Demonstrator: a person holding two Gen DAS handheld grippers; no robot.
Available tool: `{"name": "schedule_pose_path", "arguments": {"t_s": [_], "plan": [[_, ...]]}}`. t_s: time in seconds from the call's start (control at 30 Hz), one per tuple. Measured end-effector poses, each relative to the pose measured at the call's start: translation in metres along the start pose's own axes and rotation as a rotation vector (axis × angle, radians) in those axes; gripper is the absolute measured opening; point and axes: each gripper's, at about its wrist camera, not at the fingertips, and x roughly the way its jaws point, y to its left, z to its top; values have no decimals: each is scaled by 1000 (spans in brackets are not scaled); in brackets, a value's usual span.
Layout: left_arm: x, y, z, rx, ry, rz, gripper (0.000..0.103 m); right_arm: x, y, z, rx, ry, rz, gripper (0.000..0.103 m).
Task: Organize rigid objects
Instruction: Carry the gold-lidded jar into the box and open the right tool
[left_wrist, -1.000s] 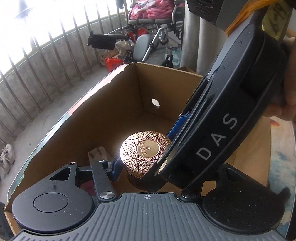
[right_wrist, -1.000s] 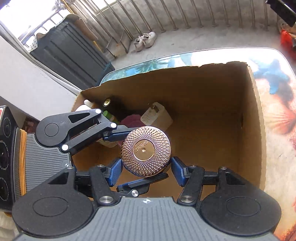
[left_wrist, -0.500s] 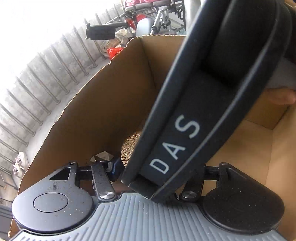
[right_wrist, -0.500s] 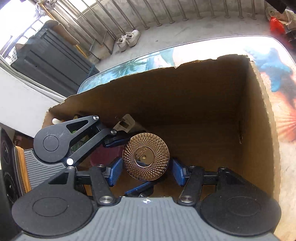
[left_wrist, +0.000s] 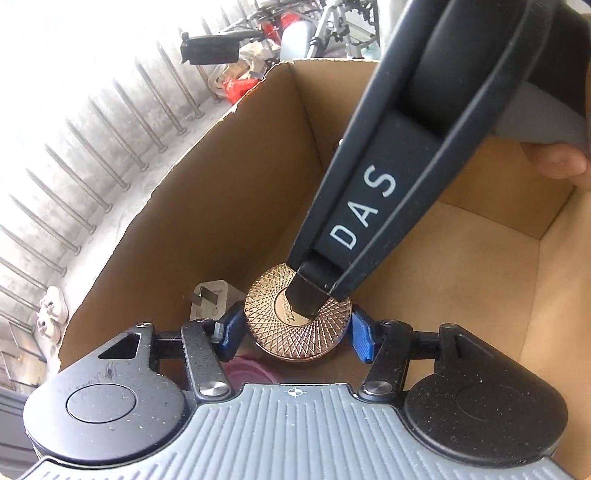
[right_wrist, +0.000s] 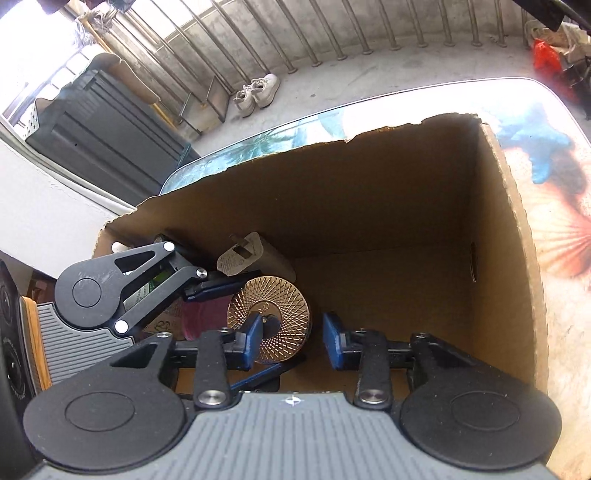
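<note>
A jar with a round copper lid (left_wrist: 297, 321) hangs low inside the cardboard box (left_wrist: 221, 177). My left gripper (left_wrist: 297, 334) is shut on it, a blue pad pressed to each side of the lid. In the right wrist view the same jar (right_wrist: 280, 314) lies left of my right gripper (right_wrist: 291, 343). The right jaws are closing with only the box floor between them. Its left pad (right_wrist: 253, 339) hovers over the lid, and one right fingertip (left_wrist: 308, 295) sits over the lid's centre.
A white plug adapter (right_wrist: 251, 254), a maroon item (right_wrist: 201, 317) and a green-labelled bottle (right_wrist: 155, 284) lie at the box's left end. The right half of the box floor (right_wrist: 388, 288) is bare. The box stands on a printed tabletop (right_wrist: 561, 221). A hand (left_wrist: 561, 162) holds the right tool.
The right jaws have narrowed and come off the jar's sides. They now stand right of the lid. The jar has sunk deeper into the box in the left gripper.
</note>
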Motion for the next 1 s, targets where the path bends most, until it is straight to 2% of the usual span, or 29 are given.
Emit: {"name": "schedule_pose_path", "arguments": {"t_s": [0.03, 0.17, 0.33, 0.4, 0.5, 0.57, 0.7, 0.83, 0.87, 0.93, 1.0], "plan": [[-1, -1, -2, 5, -1, -1, 58, 0, -2, 0, 10, 2, 19, 29], [-3, -1, -7, -18, 21, 0, 59, 4, -8, -2, 52, 9, 60, 29], [-14, -16, -12, 41, 15, 70, 61, 6, -1, -4, 23, -23, 24, 29], [-24, -16, -13, 37, -31, 75, 61, 8, -2, -4, 28, -23, 33, 29], [-28, -11, -15, -24, -18, 31, 52, 8, -1, -4, 26, -27, 32, 29], [-28, -19, -16, 4, -8, 35, 44, 9, 0, -4, 20, -31, 34, 30], [-34, -33, -16, 49, 12, 74, 45, 9, 1, -6, 12, -32, 30, 31], [-74, -39, -20, -5, -13, 153, 48, -2, 5, -7, -31, -38, -1, 37], [-95, -45, -24, -32, -46, 173, 49, -10, 7, -8, -40, -54, -1, 40], [-136, -60, -39, -39, -161, 183, 51, -33, 6, -11, -64, -100, 13, 40], [-180, -88, -67, -57, -263, 135, 55, -69, 7, -21, -140, -187, 36, 40]]}}
